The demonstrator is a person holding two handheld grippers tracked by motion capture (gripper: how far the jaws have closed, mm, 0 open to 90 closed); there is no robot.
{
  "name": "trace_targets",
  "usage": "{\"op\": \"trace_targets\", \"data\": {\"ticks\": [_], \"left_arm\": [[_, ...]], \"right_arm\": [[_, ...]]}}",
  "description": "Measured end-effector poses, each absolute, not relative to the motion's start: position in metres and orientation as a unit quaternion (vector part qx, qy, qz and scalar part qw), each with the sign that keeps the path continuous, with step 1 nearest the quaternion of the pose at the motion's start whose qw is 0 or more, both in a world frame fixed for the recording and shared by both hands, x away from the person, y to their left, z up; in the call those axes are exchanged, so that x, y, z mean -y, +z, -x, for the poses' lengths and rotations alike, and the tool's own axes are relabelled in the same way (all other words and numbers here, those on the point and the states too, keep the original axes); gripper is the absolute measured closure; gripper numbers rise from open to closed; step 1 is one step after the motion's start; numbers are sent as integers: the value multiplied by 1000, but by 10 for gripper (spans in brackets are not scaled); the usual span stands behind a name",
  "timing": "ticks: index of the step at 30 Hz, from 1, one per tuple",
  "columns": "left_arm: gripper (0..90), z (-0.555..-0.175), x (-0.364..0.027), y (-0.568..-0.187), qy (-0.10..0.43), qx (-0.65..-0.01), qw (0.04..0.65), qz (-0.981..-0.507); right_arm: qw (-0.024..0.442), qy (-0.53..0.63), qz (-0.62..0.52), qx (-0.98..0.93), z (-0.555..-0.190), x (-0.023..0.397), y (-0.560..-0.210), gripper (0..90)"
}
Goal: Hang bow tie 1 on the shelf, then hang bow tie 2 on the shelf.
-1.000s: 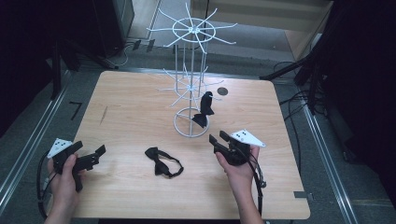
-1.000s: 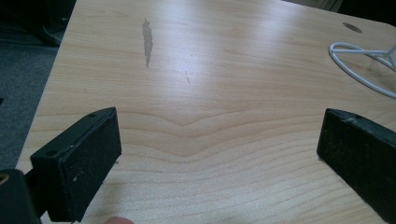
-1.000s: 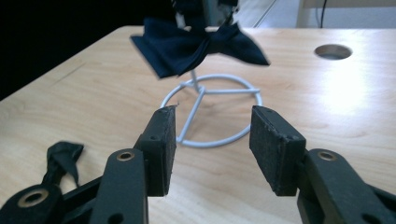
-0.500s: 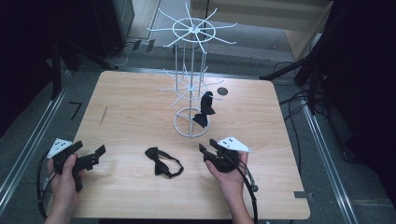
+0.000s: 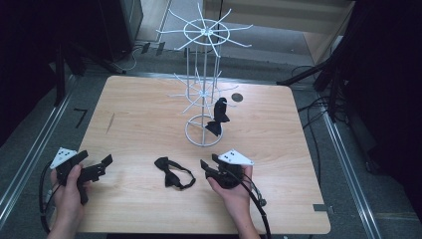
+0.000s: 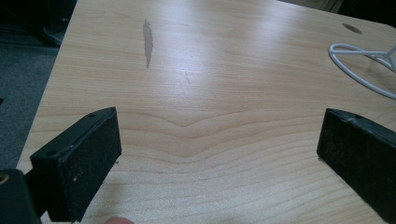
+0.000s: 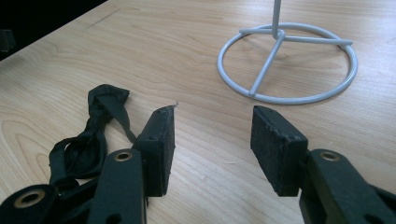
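A black bow tie [image 5: 171, 172] lies flat on the wooden table [image 5: 129, 119], near the front middle. Just right of it my right gripper [image 5: 208, 162] rests low on the table, open. In the right gripper view the bow tie [image 7: 91, 135] lies beside the left jaw, outside the bare gap between the jaws. A second black bow tie [image 5: 218, 117] hangs on the white wire rack [image 5: 201, 94]. My left gripper [image 5: 105, 162] stands open near the front left corner, with bare wood between its jaws [image 6: 219, 149].
The rack's round wire base [image 7: 287, 60] stands close beyond the right gripper. A dark round hole [image 5: 237, 97] sits in the tabletop behind the rack. A grey smear [image 6: 147, 42] marks the wood ahead of the left gripper. Cables trail off the table's front edge.
My right gripper has moved left and toward the front, from beside the rack base to right next to the lying bow tie. The left gripper has stayed put.
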State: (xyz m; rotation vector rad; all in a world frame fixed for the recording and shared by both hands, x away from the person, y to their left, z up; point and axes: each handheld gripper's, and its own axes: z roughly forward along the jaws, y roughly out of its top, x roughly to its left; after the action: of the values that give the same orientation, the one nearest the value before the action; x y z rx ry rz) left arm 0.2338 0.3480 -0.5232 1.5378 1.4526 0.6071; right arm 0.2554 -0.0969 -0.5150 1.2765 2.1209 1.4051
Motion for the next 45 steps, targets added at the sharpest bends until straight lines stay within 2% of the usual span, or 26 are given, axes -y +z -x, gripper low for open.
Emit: {"op": "trace_targets", "data": {"ticks": [26,36,40,45], "left_arm": [[2,-234,-348,-523,243,-586,454,-625],[2,-235,-348,-523,242,-587,453,-626],[2,-235,-348,-523,243,-587,453,-625],[2,-235,-348,-523,243,-587,453,-626]], "right_arm": [[117,466,-442,-757,-254,61,-531,546],[86,460,-432,-771,-253,54,-536,620],[87,445,-422,-785,-252,50,-538,658],[88,432,-417,-795,-249,47,-542,750]]}}
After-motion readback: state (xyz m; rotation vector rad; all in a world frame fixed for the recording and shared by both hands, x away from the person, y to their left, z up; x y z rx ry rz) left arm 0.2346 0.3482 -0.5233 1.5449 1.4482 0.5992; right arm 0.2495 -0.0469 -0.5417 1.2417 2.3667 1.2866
